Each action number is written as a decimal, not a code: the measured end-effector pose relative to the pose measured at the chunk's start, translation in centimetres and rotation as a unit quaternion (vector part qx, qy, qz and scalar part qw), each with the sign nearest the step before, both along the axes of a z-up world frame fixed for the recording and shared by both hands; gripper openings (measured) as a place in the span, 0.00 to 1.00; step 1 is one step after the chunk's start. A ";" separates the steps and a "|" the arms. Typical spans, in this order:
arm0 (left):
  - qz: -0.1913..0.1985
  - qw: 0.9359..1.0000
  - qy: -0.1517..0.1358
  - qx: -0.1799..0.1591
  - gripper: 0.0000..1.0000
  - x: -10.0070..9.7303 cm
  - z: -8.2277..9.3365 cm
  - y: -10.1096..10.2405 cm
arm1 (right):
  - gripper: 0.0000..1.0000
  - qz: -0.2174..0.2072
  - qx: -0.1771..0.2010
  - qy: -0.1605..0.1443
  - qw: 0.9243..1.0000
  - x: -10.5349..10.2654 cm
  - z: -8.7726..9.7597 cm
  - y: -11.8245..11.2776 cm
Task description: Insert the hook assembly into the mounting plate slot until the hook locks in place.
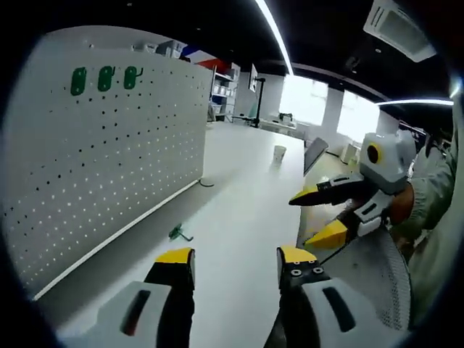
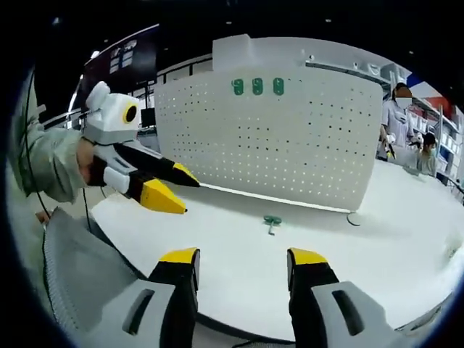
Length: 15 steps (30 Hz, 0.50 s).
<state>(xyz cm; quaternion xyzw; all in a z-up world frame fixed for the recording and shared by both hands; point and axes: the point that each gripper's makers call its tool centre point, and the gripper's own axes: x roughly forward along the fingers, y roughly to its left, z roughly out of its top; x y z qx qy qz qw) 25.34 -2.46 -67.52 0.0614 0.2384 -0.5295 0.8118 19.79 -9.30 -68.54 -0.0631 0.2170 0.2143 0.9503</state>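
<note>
A white pegboard mounting plate [image 1: 109, 167] [image 2: 290, 145] stands upright on the white table, with three green hooks [image 1: 106, 78] [image 2: 257, 86] in a row near its top. One loose green hook assembly [image 1: 179, 233] [image 2: 272, 221] lies on the table in front of the board. My left gripper [image 1: 235, 257] [image 2: 185, 194] is open and empty, held off the table's edge, well short of the loose hook. My right gripper [image 2: 243, 257] [image 1: 310, 217] is also open and empty, over the near table edge, with the hook ahead between its jaws' line.
A paper cup [image 1: 279, 153] stands far down the table [image 1: 246, 181]. A grey mesh chair [image 1: 384, 275] [image 2: 80, 268] sits beside the table edge. A dark cable end [image 2: 355, 217] lies by the board's foot. Two people [image 2: 399, 116] stand beyond the board.
</note>
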 end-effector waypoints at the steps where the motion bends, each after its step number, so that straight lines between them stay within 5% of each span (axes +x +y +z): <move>1: -0.001 1.000 -0.002 0.001 0.47 0.2 -0.1 -0.1 | 0.47 0.006 -0.007 -0.004 1.000 -0.1 0.0 0.1; 15: -0.008 0.998 -0.041 0.035 0.46 4.9 -2.2 -0.9 | 0.46 0.014 -0.027 -0.010 0.999 -0.1 -0.3 0.4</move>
